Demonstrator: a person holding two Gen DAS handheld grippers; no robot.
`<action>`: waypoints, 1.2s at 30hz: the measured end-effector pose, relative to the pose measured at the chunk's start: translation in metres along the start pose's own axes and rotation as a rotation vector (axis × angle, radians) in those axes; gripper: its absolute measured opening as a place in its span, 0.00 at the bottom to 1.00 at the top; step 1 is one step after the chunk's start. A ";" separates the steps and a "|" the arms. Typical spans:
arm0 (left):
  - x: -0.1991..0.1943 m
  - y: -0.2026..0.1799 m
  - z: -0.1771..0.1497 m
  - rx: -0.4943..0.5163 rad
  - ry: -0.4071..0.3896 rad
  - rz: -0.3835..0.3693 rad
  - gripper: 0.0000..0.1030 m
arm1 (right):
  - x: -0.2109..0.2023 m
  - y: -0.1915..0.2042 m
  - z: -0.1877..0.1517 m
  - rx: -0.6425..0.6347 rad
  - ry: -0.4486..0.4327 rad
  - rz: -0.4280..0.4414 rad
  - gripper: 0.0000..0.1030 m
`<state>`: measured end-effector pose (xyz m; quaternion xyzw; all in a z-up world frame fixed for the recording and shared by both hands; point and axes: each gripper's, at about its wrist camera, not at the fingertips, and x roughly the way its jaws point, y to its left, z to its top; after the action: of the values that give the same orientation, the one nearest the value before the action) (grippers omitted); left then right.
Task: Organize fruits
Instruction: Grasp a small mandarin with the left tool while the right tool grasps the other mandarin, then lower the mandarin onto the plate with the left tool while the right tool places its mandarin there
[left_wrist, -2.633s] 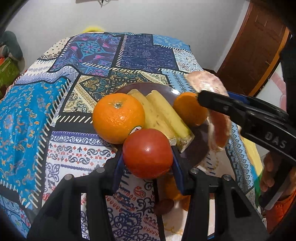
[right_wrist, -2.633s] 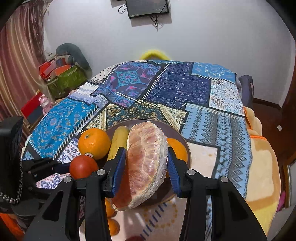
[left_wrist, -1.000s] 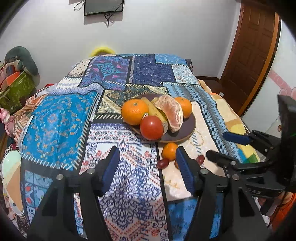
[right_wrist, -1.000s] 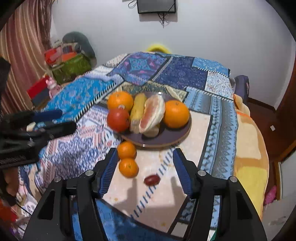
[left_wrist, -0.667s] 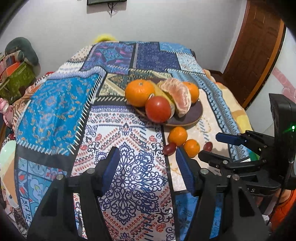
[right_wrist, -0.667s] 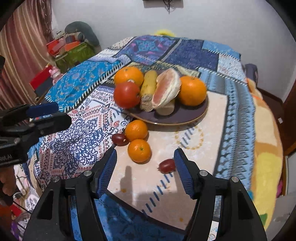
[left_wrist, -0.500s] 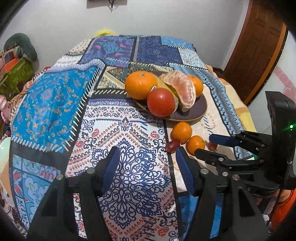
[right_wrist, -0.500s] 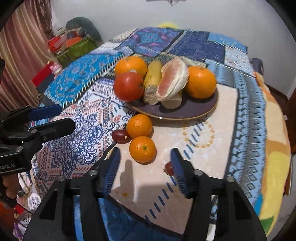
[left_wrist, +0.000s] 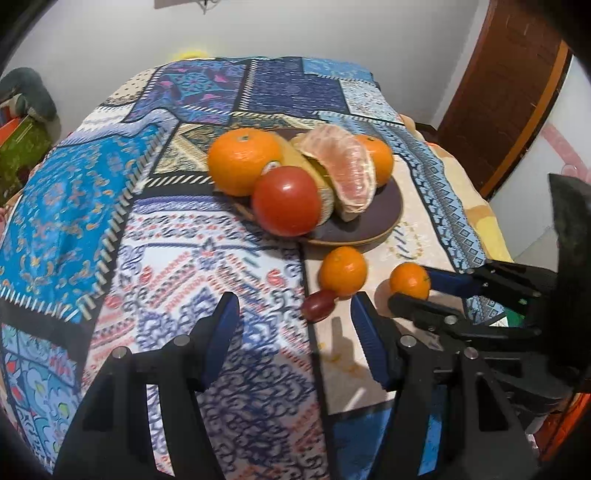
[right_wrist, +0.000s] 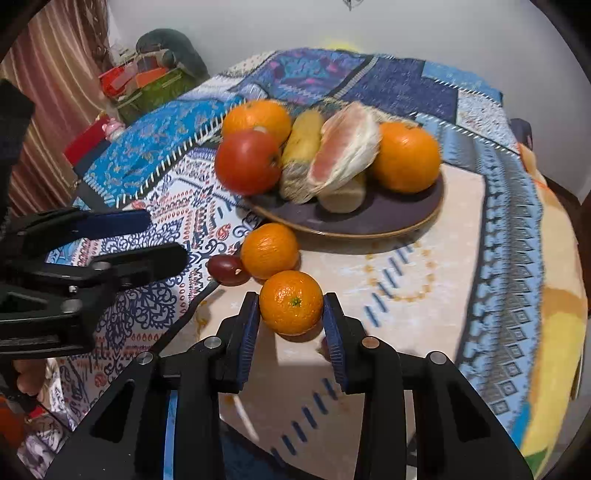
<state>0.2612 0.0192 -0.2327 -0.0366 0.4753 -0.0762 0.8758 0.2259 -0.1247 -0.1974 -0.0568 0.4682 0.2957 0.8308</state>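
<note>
Both grippers had come down toward the bed since the earlier frames, when tomato and pomelo piece were carried to the plate and released.

Right gripper: jaws just closed in; blue pads against both sides of a mandarin, clamped on it. The mandarin sat on the pale patch of the quilt, its underside at the cloth.

Second mandarin: just behind the first, toward the plate, touching or nearly touching it; the wrist view does not settle which.

Dark red fruit: small, oval, against the second mandarin's left side, on the quilt.

Another dark fruit: only a sliver showed behind the right gripper's right finger; kind not discernible.

Plate: dark, round, beyond the loose fruit. On it, left to right in the right wrist view: tomato at the front edge, orange behind it, banana, peeled pomelo piece leaning on the banana, second orange.

Left gripper: jaws apart, nothing between them, held above the patterned quilt left of the dark red fruit.

Surroundings: white wall, brown door, curtain and boxes beside the bed.
</note>
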 end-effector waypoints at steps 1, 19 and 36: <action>0.003 -0.005 0.002 0.007 0.002 -0.003 0.61 | -0.005 -0.005 0.000 0.009 -0.011 -0.004 0.31; 0.055 -0.029 0.017 0.032 0.086 -0.034 0.39 | -0.025 -0.046 -0.007 0.089 -0.059 -0.068 0.31; 0.019 -0.027 0.030 0.018 -0.011 -0.057 0.35 | -0.031 -0.051 0.011 0.094 -0.107 -0.065 0.31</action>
<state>0.2939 -0.0112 -0.2285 -0.0428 0.4686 -0.1051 0.8761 0.2500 -0.1756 -0.1751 -0.0170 0.4343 0.2489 0.8655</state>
